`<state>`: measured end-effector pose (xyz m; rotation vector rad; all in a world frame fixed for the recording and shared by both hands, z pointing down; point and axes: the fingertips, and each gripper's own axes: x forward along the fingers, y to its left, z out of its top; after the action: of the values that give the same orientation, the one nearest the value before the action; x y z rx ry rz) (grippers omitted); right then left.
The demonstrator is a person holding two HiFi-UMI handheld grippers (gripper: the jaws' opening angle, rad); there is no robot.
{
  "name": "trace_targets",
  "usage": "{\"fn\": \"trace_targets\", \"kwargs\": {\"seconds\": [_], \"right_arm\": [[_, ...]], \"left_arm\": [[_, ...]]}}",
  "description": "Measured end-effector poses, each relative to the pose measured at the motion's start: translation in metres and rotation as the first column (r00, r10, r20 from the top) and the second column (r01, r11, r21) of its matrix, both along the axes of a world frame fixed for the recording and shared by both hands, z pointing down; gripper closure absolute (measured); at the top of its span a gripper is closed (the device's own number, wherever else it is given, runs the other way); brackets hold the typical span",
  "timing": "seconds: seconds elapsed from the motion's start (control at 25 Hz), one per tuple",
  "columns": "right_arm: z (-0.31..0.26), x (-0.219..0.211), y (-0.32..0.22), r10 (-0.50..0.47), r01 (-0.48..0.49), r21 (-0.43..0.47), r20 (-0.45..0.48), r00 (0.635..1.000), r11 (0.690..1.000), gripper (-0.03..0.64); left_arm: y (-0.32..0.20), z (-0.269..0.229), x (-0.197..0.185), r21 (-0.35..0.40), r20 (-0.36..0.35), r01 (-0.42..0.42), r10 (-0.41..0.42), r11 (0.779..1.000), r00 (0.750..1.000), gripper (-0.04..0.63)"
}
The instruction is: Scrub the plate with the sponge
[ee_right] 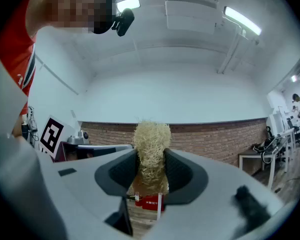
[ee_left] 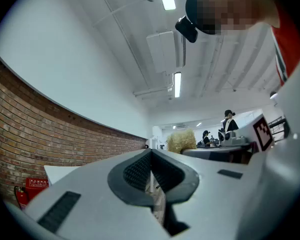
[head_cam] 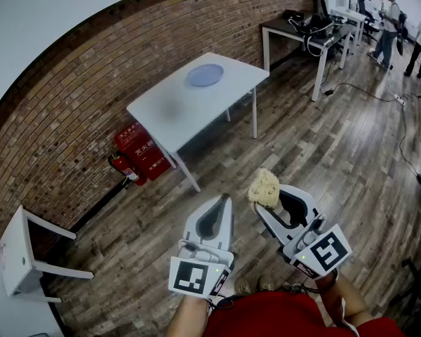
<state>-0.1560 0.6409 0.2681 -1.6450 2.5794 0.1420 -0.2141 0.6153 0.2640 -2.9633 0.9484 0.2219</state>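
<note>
Your right hand-held gripper [head_cam: 266,203] grasps the sponge [head_cam: 264,186]; your left hand-held gripper [head_cam: 223,202] is clenched, empty. The plate [head_cam: 205,74] lies well ahead, slightly left, on the bench [head_cam: 161,111].

Brick wall [head_cam: 91,69], wooden floor [head_cam: 302,153]

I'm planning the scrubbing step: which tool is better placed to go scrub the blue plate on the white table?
Right. The right tool is shut on the fibrous sponge; the left tool is shut and empty. The plate lies on the table, far from both.
</note>
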Motion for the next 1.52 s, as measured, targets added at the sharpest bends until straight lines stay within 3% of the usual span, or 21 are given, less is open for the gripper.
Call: {"fn": "trace_targets", "kwargs": {"seconds": [0.6,1.12,1.52], "right_arm": [[0.003,0.038,-0.010,-0.023,0.023,-0.013,0.040,0.999,1.000,0.456],[-0.001,0.085,-0.037,-0.034,0.034,0.010,0.018,0.999,0.999,0.456],[0.009,0.102,-0.123,-0.028,0.028,0.011,0.005,1.000,1.000,0.456]], "left_arm": [[-0.012,0.001,0.031,-0.007,-0.005,0.018,-0.018,1.000,1.000,0.583],[-0.044,0.005,0.063,-0.016,0.001,0.076,-0.076,0.997,0.997,0.583],[-0.132,0.015,0.077,0.015,0.013,0.085,-0.086,0.996,0.996,0.583]]}}
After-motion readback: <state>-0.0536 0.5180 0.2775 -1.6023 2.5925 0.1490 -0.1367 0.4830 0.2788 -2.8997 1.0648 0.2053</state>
